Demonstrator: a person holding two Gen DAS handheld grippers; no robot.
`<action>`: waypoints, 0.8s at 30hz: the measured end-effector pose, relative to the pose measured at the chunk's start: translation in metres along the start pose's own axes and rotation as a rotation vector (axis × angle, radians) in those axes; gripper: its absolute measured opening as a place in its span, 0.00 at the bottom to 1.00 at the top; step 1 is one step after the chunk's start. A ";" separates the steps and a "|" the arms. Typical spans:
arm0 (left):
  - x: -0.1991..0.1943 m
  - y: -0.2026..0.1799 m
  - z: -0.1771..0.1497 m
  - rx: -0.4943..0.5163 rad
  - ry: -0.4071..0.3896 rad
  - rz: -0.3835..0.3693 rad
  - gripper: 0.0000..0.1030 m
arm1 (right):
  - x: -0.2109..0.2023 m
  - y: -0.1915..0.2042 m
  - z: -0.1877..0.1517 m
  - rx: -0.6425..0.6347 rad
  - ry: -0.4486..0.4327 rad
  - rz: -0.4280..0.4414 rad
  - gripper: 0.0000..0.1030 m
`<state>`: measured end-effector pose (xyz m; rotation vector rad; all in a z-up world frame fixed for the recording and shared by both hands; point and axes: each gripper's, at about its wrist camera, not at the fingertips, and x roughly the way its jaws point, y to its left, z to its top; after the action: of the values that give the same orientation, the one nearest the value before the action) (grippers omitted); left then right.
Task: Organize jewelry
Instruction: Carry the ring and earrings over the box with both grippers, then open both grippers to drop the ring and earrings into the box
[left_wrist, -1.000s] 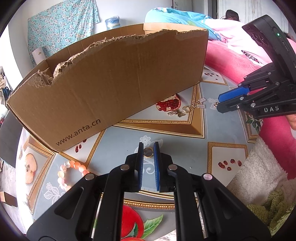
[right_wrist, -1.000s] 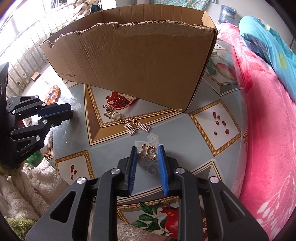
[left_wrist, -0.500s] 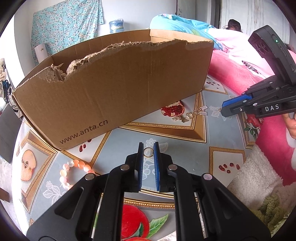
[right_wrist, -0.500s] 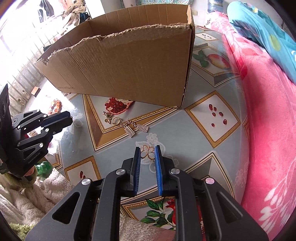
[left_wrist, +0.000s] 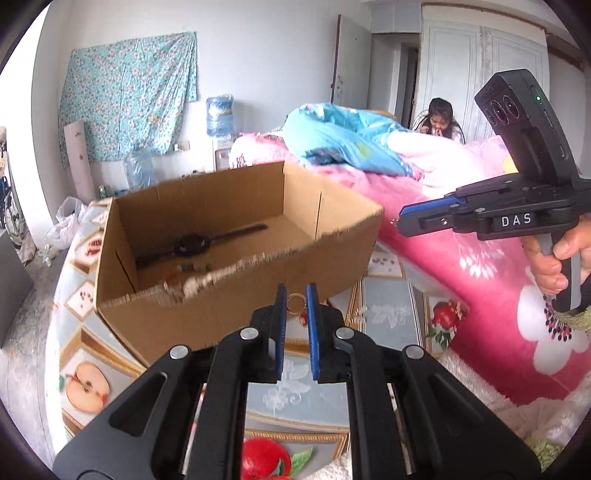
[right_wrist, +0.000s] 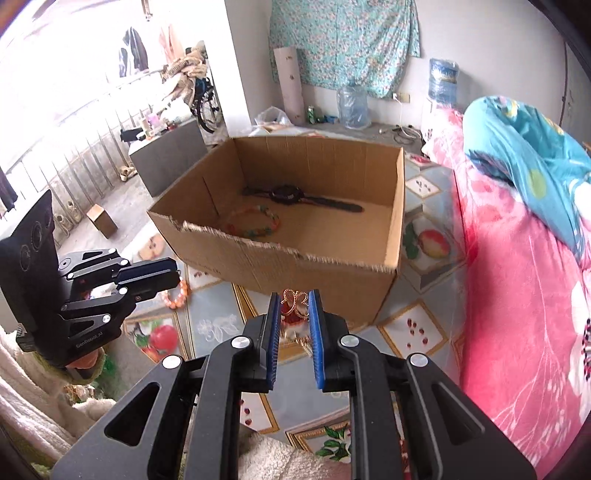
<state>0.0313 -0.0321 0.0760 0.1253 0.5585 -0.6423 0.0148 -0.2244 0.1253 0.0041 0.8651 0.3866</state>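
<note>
Jewelry is held in both claws above the fruit-patterned tablecloth (left_wrist: 388, 306). A thin gold ring (left_wrist: 296, 303) is pinched between the blue pads of the left gripper (left_wrist: 296, 301), standing on edge with its opening facing the camera. A gold butterfly-shaped piece (right_wrist: 294, 304) is clamped at the tips of the right gripper (right_wrist: 294, 306), upright, with its long axis running up and down between the pads. Beyond both lies the open cardboard box (right_wrist: 325, 266); on its floor a black watch (right_wrist: 295, 195) is laid flat, its strap stretched lengthwise along the box, beside a multicoloured bead bracelet (right_wrist: 255, 221). An orange bead bracelet (right_wrist: 176, 293) is seen on the cloth outside.
</note>
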 end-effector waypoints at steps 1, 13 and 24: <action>0.001 0.005 0.012 -0.009 -0.015 -0.008 0.09 | 0.000 0.000 0.011 -0.010 -0.015 0.015 0.15; 0.138 0.077 0.102 -0.188 0.384 0.029 0.09 | 0.126 -0.043 0.114 0.065 0.275 0.157 0.15; 0.197 0.095 0.110 -0.261 0.522 0.072 0.16 | 0.182 -0.061 0.125 0.051 0.388 0.088 0.16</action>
<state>0.2679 -0.0924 0.0588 0.0655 1.1310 -0.4587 0.2335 -0.2015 0.0622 0.0148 1.2608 0.4559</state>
